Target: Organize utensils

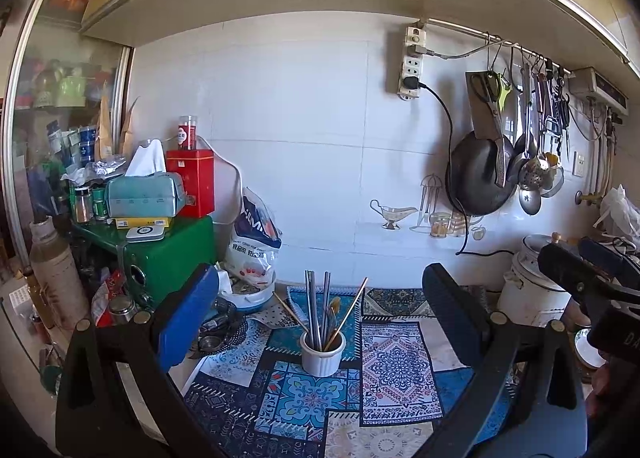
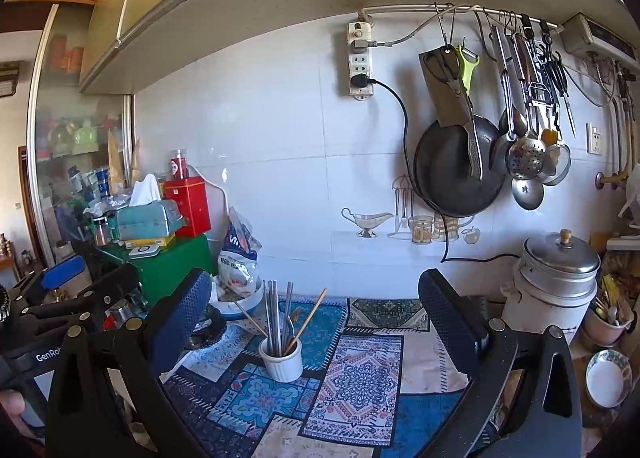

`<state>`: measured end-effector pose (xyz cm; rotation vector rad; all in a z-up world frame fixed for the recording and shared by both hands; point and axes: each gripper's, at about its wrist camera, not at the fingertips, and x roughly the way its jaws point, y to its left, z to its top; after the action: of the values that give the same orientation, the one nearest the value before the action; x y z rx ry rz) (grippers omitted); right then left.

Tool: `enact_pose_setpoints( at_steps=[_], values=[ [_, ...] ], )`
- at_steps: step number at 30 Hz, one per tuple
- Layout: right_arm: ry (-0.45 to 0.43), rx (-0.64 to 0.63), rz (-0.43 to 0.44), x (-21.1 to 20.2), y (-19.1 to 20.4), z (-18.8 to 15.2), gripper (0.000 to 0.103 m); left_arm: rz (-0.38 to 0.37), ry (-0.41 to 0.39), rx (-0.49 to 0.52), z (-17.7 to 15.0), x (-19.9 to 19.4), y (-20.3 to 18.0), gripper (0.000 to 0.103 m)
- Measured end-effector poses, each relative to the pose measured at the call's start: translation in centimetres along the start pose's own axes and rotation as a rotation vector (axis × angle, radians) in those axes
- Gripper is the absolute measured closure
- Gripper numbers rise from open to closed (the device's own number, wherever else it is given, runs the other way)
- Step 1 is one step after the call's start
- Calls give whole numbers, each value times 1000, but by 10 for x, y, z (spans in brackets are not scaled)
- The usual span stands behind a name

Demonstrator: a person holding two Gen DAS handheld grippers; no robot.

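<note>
White ribbed cup (image 1: pixel 322 354) upright on patterned cloth (image 1: pixel 394 374), holding metal chopsticks (image 1: pixel 316 308) and wooden chopsticks (image 1: pixel 349 312). Left gripper (image 1: pixel 320 306) and right gripper (image 2: pixel 316 318) both above the cloth, wide open, gripping nothing.

You had the cup (image 1: pixel 322 354) standing on the mat (image 1: pixel 394 370) on the counter, chopsticks (image 1: pixel 316 310) upright in it. Left of it sat the box (image 1: pixel 170 254), a tissue pack (image 1: pixel 142 193) on top. Right stood the pot (image 2: pixel 554 278); the pan (image 2: pixel 456 169) hung on the wall behind.
</note>
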<state>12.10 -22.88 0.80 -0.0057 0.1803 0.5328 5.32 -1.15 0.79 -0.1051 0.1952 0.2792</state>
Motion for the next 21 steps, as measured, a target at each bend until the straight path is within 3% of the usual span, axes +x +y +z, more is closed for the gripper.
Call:
enact_pose_setpoints(
  at_steps=[21],
  values=[
    [6,-2,-11,1,-1,-1,0,-32,16,-11,-1,3,-6,1]
  ],
)
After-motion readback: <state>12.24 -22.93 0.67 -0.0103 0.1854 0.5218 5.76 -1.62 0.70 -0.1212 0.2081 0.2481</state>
